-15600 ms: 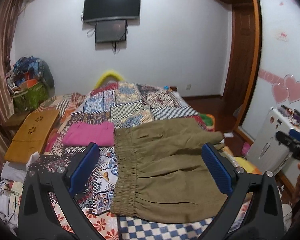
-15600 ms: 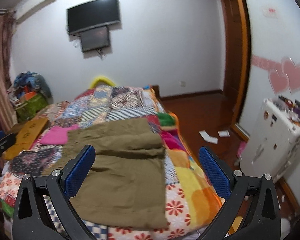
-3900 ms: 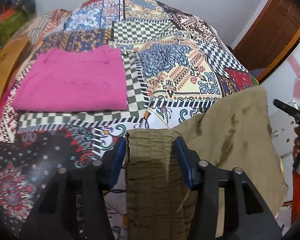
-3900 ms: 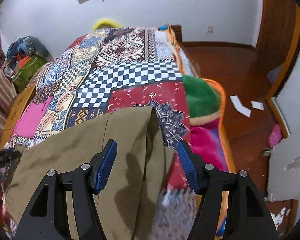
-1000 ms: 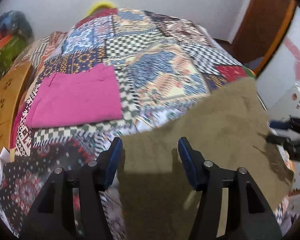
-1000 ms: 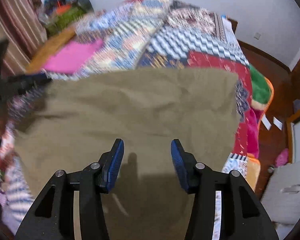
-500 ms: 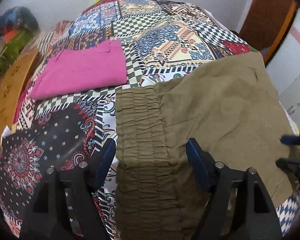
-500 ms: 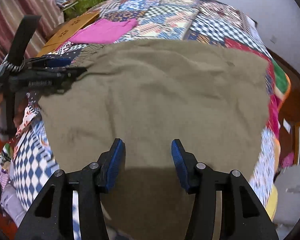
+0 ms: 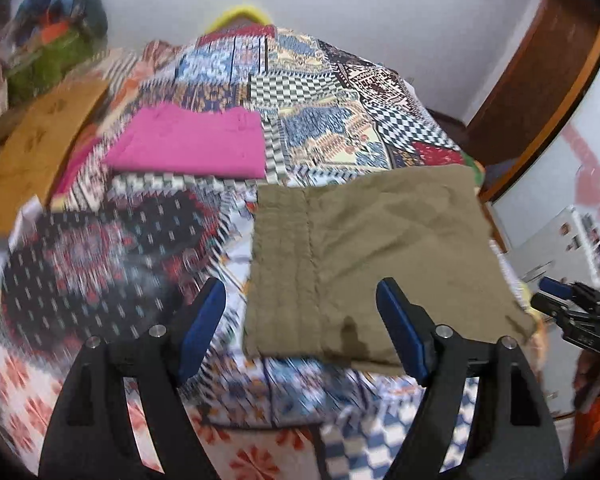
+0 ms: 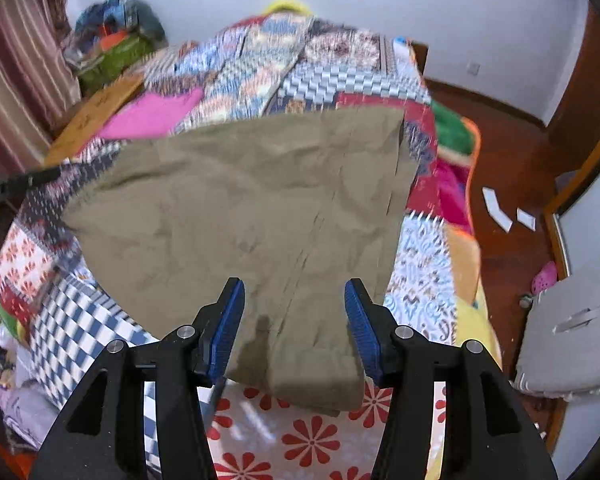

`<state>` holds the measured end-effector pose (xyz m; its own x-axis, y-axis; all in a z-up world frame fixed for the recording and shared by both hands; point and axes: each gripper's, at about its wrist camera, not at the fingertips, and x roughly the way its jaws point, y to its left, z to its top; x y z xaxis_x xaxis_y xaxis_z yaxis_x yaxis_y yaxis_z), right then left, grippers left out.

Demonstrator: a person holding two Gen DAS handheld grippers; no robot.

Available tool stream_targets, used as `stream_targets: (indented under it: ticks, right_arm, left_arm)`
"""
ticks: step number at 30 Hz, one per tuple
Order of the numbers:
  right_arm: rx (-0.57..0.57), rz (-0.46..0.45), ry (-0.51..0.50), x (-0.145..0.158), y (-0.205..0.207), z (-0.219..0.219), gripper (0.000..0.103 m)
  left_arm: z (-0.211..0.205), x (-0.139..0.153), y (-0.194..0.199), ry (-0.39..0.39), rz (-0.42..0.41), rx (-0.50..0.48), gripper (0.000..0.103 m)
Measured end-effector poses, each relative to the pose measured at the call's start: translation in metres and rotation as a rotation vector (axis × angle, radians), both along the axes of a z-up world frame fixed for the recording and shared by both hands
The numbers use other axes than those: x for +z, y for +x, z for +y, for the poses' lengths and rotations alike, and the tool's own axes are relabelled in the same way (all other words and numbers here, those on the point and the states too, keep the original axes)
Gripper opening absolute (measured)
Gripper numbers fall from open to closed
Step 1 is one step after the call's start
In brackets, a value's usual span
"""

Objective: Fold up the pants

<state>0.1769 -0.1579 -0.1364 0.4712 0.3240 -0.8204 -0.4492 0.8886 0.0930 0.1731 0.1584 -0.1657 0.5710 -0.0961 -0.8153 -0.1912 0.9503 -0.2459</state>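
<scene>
The olive-green pants lie folded flat on the patchwork bedspread, elastic waistband to the left. They also show in the right wrist view. My left gripper is open and empty, just in front of the waistband's near edge, apart from the cloth. My right gripper is open over the near right corner of the pants, jaws either side of the leg hems, not pinching them. The right gripper also shows at the right edge of the left wrist view.
Folded pink pants lie on the bed beyond the olive pair. A wooden board lies at the bed's left side. A white appliance stands on the wooden floor to the right, with paper scraps.
Both grippers have let go of the pants and pulled back toward me. The pants now lie flat on the bed, folded over.
</scene>
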Motion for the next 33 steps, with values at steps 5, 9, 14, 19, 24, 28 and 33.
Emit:
stream_targets:
  ticks: [5, 9, 14, 19, 24, 28, 33]
  right_arm:
    - [0.017, -0.056, 0.019, 0.003, -0.007, 0.016, 0.059]
    - [0.051, -0.06, 0.023, 0.0, -0.01, 0.032, 0.059]
    - [0.077, -0.054, 0.032, -0.004, -0.008, 0.047, 0.059]
    - [0.074, -0.025, 0.022, -0.021, 0.002, 0.062, 0.059]
    - [0.085, 0.049, -0.052, -0.053, 0.008, 0.071, 0.059]
    - [0.107, 0.044, -0.059, -0.059, 0.003, 0.07, 0.059]
    - [0.113, 0.064, -0.038, -0.062, 0.004, 0.068, 0.059]
  left_arm:
    - [-0.013, -0.02, -0.017, -0.076, 0.06, 0.001, 0.078]
    - [-0.025, -0.042, -0.022, -0.198, 0.123, -0.026, 0.078]
    - [-0.03, -0.061, -0.019, -0.345, 0.155, -0.031, 0.078]
    - [-0.029, -0.067, -0.013, -0.431, 0.139, -0.008, 0.094]
    - [-0.017, -0.076, -0.002, -0.507, 0.128, 0.058, 0.095]
    - [-0.014, -0.08, 0.006, -0.482, 0.129, 0.081, 0.096]
    - [-0.013, -0.087, 0.021, -0.469, 0.124, 0.111, 0.1]
